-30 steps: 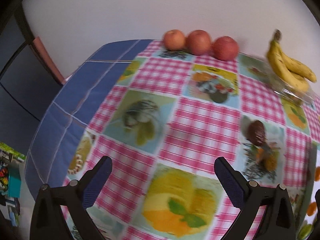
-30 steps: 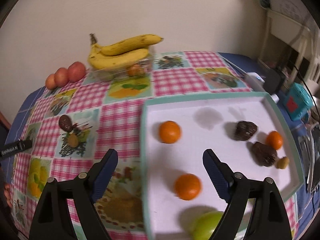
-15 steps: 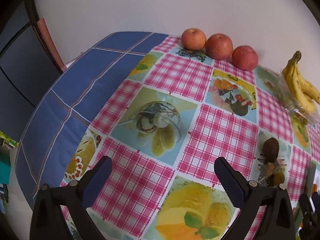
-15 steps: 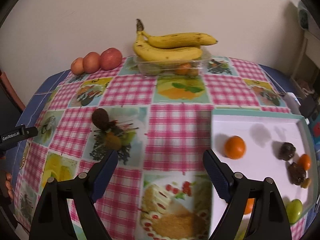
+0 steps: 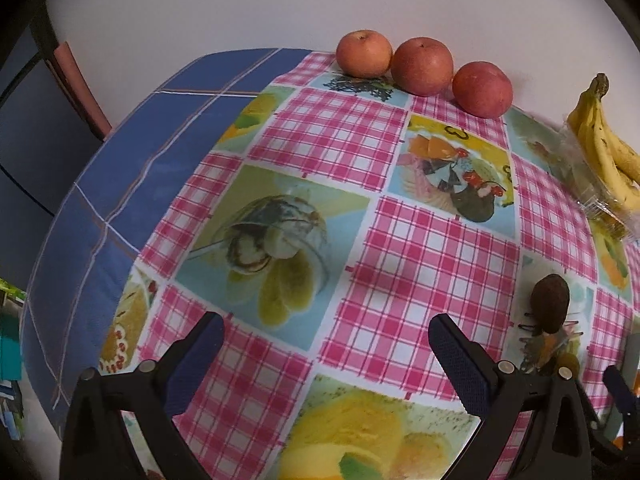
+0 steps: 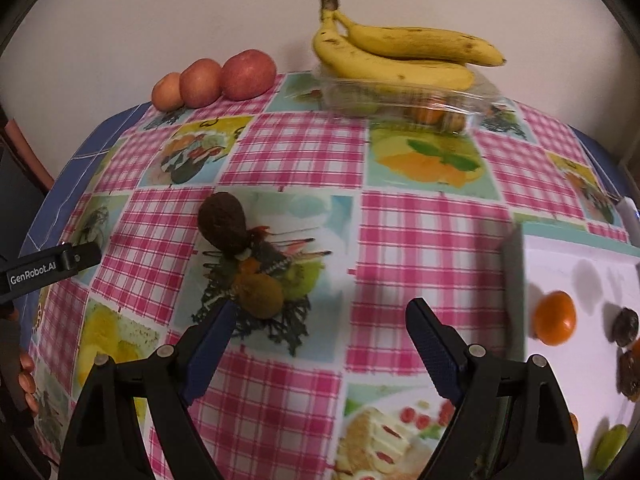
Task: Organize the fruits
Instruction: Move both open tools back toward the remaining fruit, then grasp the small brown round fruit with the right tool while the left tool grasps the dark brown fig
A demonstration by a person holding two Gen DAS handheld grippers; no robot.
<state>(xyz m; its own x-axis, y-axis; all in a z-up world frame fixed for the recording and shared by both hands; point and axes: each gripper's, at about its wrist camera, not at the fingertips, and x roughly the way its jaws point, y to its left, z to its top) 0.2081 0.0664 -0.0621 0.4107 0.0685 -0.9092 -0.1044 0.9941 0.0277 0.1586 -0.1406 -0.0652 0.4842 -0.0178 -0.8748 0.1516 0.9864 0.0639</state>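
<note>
My right gripper (image 6: 318,326) is open and empty above the tablecloth. A brown kiwi (image 6: 260,295) lies just beyond its left finger, with a dark avocado (image 6: 223,222) behind it. The white tray (image 6: 588,256) at the right holds an orange (image 6: 554,323), dark fruits (image 6: 626,326) and a green fruit (image 6: 612,442). Three red apples (image 6: 212,80) and bananas (image 6: 396,56) sit at the back. My left gripper (image 5: 326,342) is open and empty over the cloth; the avocado (image 5: 550,307) lies to its right, the apples (image 5: 422,66) far ahead.
The bananas rest on a clear plastic box (image 6: 408,102) with small fruits inside. The table edge with blue cloth (image 5: 120,184) falls away at the left, a chair (image 5: 78,84) beyond it. The left gripper body (image 6: 48,268) shows at the right wrist view's left.
The right gripper swung left from over the tray to the kiwi and avocado. The left gripper moved forward and a little right; the apples look nearer. Both stayed open.
</note>
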